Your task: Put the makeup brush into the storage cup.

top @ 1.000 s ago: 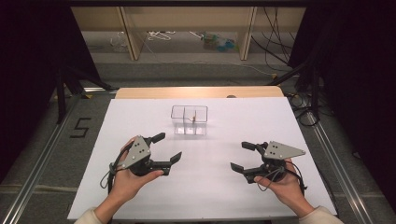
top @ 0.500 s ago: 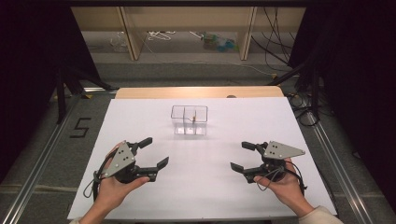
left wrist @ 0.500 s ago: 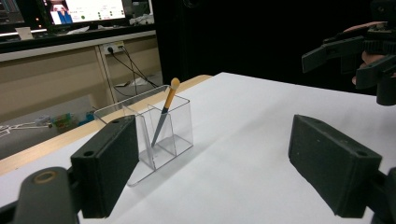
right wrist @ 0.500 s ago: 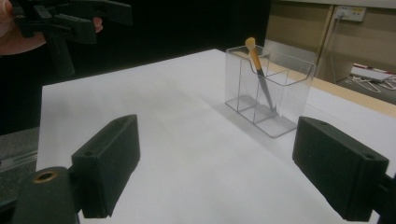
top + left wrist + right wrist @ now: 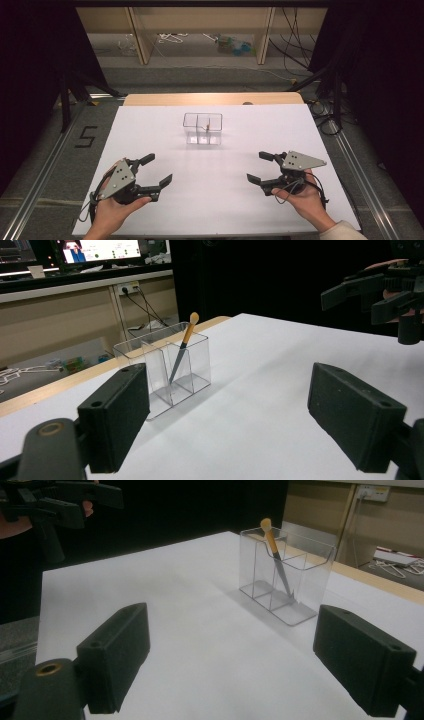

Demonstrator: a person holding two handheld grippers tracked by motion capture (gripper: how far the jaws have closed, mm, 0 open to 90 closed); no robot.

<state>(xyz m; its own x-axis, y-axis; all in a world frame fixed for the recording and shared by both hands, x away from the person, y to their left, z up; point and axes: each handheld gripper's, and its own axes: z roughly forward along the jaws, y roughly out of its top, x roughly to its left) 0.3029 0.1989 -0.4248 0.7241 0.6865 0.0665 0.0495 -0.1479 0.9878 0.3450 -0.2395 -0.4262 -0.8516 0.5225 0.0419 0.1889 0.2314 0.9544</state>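
Observation:
A clear plastic organizer (image 5: 202,128) with compartments stands upright on the white table (image 5: 220,210), toward the far middle. One small brush (image 5: 206,128) with an orange tip leans inside it, also seen as the brush (image 5: 183,345) and the brush (image 5: 276,550) in the gripper views. My left gripper (image 5: 156,170) is held open at the near left, empty, well short of the organizer (image 5: 162,367). My right gripper (image 5: 259,167) is open and empty at the near right, jaws facing the organizer (image 5: 285,575).
A wooden strip (image 5: 215,98) borders the table's far edge, with shelving and loose cables (image 5: 170,42) on the floor behind. Metal rails (image 5: 360,175) run along both sides. A "5" mark (image 5: 86,136) lies on the floor at left.
My left gripper has drawn back toward the near left edge and turned slightly. The right gripper and the organizer have stayed put.

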